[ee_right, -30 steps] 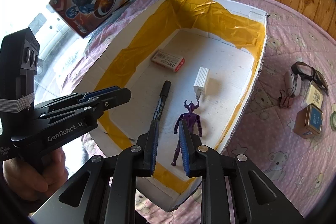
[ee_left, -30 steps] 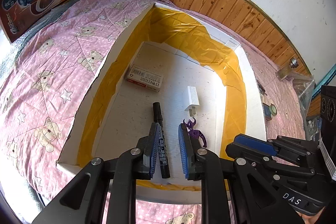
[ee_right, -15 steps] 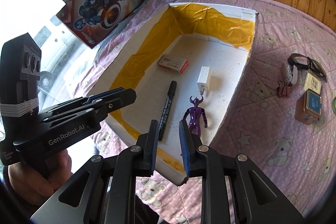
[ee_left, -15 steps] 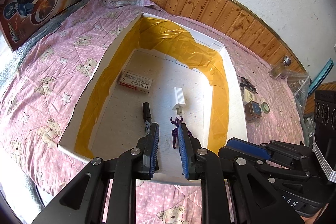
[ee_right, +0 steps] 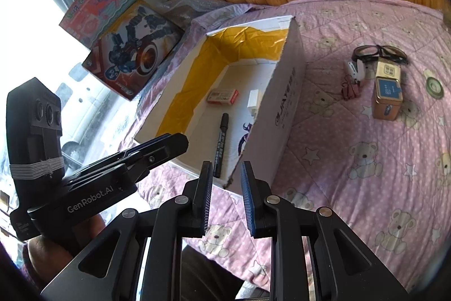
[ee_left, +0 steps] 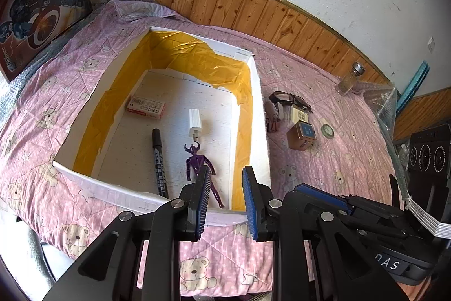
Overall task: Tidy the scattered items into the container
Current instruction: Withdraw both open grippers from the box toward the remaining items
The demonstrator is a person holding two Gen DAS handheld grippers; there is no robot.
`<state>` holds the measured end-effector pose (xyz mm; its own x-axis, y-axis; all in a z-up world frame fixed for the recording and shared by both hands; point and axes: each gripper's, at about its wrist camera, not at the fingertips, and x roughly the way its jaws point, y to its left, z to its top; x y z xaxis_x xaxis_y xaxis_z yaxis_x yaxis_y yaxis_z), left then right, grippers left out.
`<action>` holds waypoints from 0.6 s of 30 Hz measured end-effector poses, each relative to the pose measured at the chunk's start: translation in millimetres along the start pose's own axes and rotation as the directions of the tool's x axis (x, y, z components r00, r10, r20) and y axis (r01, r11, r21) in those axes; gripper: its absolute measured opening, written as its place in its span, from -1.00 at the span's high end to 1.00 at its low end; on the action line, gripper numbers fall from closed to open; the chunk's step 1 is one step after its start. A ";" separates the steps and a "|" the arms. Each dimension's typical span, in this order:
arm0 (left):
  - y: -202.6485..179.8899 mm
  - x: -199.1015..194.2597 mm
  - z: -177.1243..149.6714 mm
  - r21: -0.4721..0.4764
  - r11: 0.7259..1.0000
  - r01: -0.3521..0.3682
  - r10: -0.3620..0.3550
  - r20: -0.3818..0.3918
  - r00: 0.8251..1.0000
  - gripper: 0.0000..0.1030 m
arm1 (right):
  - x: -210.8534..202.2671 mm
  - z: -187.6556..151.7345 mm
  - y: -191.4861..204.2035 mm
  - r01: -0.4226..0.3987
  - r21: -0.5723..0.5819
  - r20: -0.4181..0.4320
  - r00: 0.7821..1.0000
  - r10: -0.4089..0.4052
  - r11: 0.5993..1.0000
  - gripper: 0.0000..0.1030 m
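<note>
Four items already lie in the box (ee_left: 258, 114): marker (ee_left: 158, 160), purple figure (ee_left: 200, 165), white charger (ee_left: 195, 122), small carton (ee_left: 146, 107). At its 3 o'clock the glasses (ee_right: 377, 52), tin (ee_right: 386, 98) and clips (ee_right: 351, 89) wait on the quilt (ee_right: 366, 174). Left gripper (ee_left: 225, 199) and right gripper (ee_right: 225, 198) are both spread, holding nothing (roughly half is done).

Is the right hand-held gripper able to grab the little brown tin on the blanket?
Probably yes. The right hand-held gripper is open and empty, and the brown tin sits in the open on the blanket, outside the box, with nothing in between.
</note>
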<state>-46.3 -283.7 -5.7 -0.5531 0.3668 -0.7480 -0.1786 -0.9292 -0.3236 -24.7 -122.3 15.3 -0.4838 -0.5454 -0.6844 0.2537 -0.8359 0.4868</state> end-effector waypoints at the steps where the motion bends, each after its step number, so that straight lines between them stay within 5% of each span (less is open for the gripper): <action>1: -5.7 -0.6 -2.0 0.008 1.000 0.002 -0.002 0.000 1.000 0.52 | -4.5 -2.7 -4.7 0.001 0.012 0.007 1.000 -0.001 1.000 0.53; 18: -94.7 16.7 -24.7 0.117 0.992 0.039 -0.033 -0.049 0.998 0.41 | -64.1 -34.6 -87.4 0.026 0.168 0.119 0.992 -0.046 0.985 0.47</action>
<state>-18.5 -188.5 -1.9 -0.5067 0.3992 -0.7641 -0.2936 -0.9133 -0.2824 13.1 -16.5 -2.2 -0.5913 -0.4948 -0.6368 0.0970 -0.8275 0.5530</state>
